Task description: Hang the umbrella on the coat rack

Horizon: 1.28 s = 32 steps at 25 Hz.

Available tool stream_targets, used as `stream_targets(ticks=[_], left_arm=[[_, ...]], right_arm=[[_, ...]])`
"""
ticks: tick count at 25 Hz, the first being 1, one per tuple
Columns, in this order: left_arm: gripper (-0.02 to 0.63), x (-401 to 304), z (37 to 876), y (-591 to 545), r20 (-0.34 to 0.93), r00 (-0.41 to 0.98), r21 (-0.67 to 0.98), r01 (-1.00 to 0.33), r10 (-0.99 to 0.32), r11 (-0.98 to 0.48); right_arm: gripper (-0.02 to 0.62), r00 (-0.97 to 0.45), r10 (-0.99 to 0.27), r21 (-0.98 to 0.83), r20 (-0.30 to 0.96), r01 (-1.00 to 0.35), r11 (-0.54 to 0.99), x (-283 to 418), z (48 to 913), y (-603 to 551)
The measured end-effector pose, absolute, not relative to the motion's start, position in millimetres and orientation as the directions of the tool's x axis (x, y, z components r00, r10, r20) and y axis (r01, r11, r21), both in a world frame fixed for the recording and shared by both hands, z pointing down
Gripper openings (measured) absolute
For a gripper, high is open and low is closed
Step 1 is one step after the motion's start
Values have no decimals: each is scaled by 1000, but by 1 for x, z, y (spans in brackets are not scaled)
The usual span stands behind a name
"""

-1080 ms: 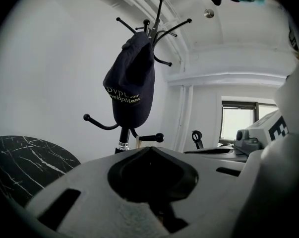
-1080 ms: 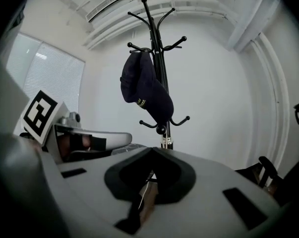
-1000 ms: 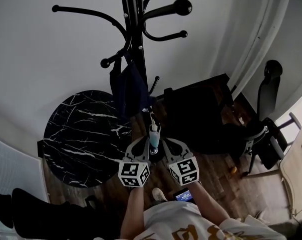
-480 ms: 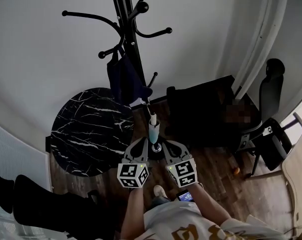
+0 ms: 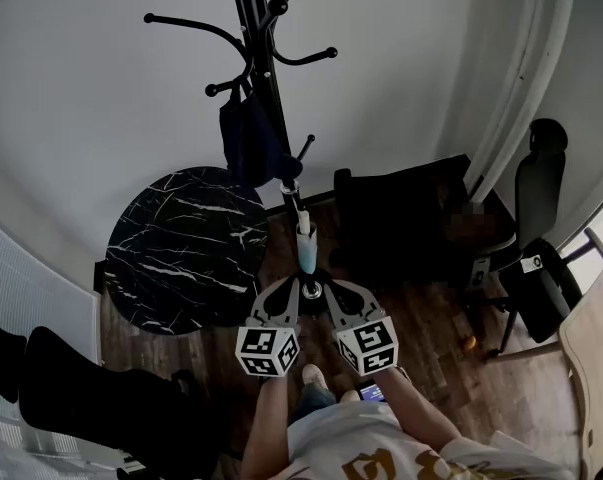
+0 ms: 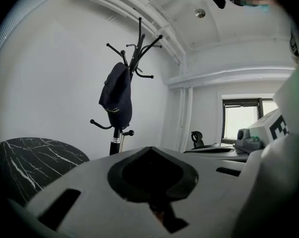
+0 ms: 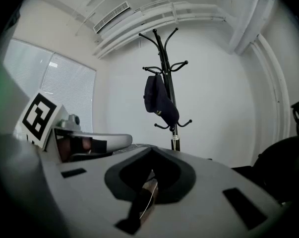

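Note:
The black coat rack (image 5: 264,78) stands against the white wall. A slim light-blue and white umbrella (image 5: 305,248) hangs upright along its pole, below the low hooks and above the base (image 5: 310,290). My left gripper (image 5: 295,284) and right gripper (image 5: 328,284) are side by side in front of me, both shut with nothing between the fingers. In the left gripper view the rack (image 6: 120,133) stands well beyond the closed gripper (image 6: 150,148). The right gripper view also shows the rack (image 7: 168,98) far past its gripper (image 7: 151,148).
A dark cap (image 5: 253,146) hangs on a rack hook. A round black marble table (image 5: 181,253) stands left of the rack, a dark low cabinet (image 5: 401,218) right of it, and an office chair (image 5: 536,208) farther right. A dark bundle (image 5: 71,398) lies at lower left.
The rack has shrunk and shifted up in the head view, as I stand farther from it. Both grippers stay shut and low in front of me.

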<state>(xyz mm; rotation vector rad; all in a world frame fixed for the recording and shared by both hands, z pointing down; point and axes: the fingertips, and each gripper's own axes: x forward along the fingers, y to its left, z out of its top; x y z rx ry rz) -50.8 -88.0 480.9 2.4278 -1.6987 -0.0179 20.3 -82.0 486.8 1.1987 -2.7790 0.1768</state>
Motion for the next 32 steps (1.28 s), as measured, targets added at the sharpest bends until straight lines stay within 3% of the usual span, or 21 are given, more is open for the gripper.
stream_targets(ticks=[32], left_arm=[[20, -49, 483, -79, 103, 288, 137, -952, -952, -273]], right_arm=[[11, -671, -727, -91, 144, -741, 666, 44, 487, -82]])
